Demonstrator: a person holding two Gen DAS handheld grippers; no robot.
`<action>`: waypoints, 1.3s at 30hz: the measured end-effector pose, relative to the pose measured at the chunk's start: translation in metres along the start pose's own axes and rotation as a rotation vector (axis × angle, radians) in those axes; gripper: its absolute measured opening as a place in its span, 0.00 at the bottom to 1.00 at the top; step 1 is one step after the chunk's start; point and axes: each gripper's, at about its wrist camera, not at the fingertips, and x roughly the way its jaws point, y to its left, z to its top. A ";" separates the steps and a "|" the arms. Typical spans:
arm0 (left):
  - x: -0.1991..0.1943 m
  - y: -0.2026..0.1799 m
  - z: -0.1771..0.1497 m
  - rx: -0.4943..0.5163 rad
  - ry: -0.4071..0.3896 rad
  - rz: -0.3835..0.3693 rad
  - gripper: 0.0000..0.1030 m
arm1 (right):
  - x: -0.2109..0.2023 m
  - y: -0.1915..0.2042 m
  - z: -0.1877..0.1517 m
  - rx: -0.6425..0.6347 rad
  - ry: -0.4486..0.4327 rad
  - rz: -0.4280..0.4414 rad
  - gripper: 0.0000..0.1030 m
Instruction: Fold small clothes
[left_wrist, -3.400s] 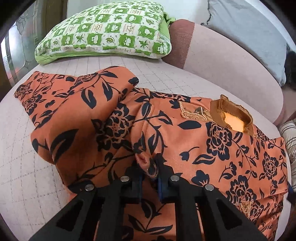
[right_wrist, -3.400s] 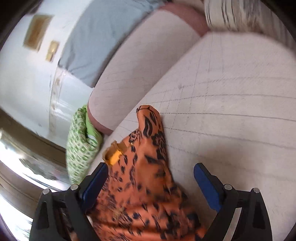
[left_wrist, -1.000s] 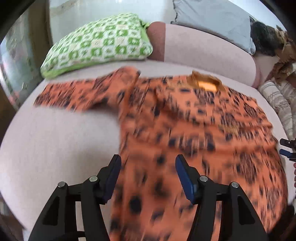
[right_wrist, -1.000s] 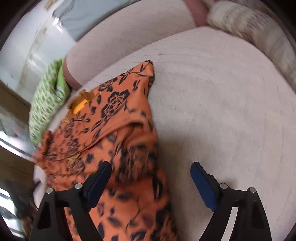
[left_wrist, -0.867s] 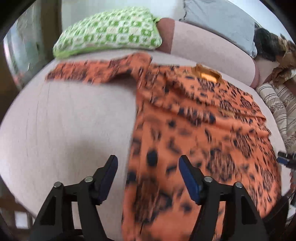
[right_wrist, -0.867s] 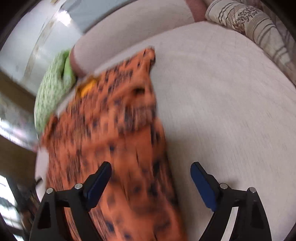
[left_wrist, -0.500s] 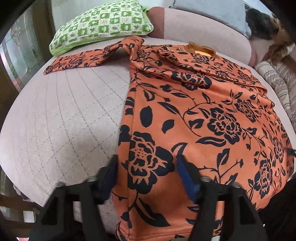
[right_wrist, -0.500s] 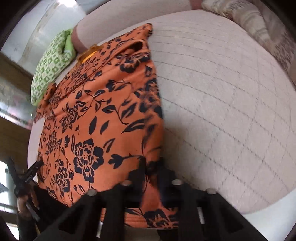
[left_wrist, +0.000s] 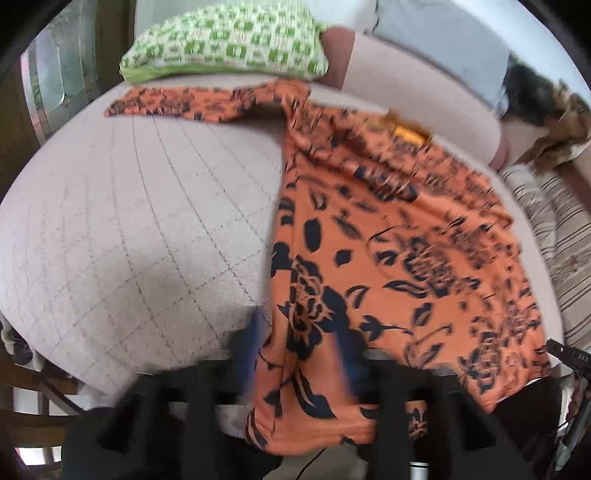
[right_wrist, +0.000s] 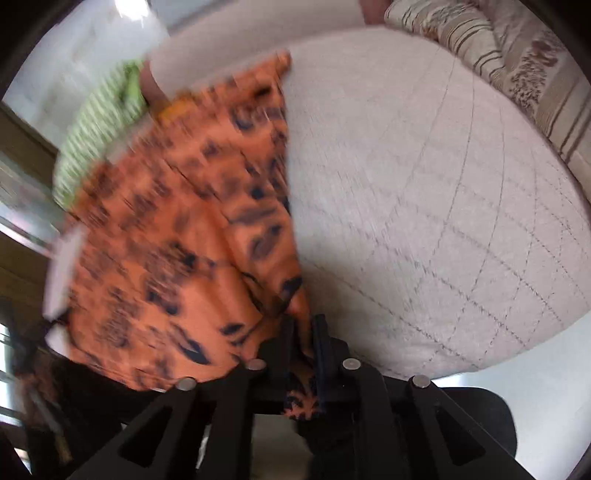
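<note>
Both grippers at the orange floral dress's (left_wrist: 388, 236) hem: right gripper (right_wrist: 303, 332) pinches 1 corner, left gripper (left_wrist: 301, 343) straddles the other, jaws opening; neckline (left_wrist: 408, 133) lies straight ahead.

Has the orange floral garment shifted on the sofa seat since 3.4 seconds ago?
Yes. The orange floral garment has been drawn toward the seat's front edge, away from the green pillow; its hem now hangs over that edge.

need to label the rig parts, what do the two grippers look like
Both are matte black plastic. The right gripper has angular arms with triangular cut-outs, joined by silver round-headed bolts. The left gripper is blurred, but shows the same black frame and blue pads inside its fingers. No hands or sleeves show.
</note>
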 end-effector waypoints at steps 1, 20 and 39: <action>-0.005 -0.001 -0.002 0.003 -0.022 0.010 0.69 | -0.004 0.001 0.000 -0.015 -0.021 -0.015 0.77; 0.014 0.008 0.000 0.042 0.227 0.059 0.09 | 0.047 -0.005 -0.018 0.092 0.305 0.028 0.23; 0.013 0.056 0.097 -0.208 -0.098 -0.079 0.63 | 0.142 0.074 0.140 -0.013 0.095 0.109 0.85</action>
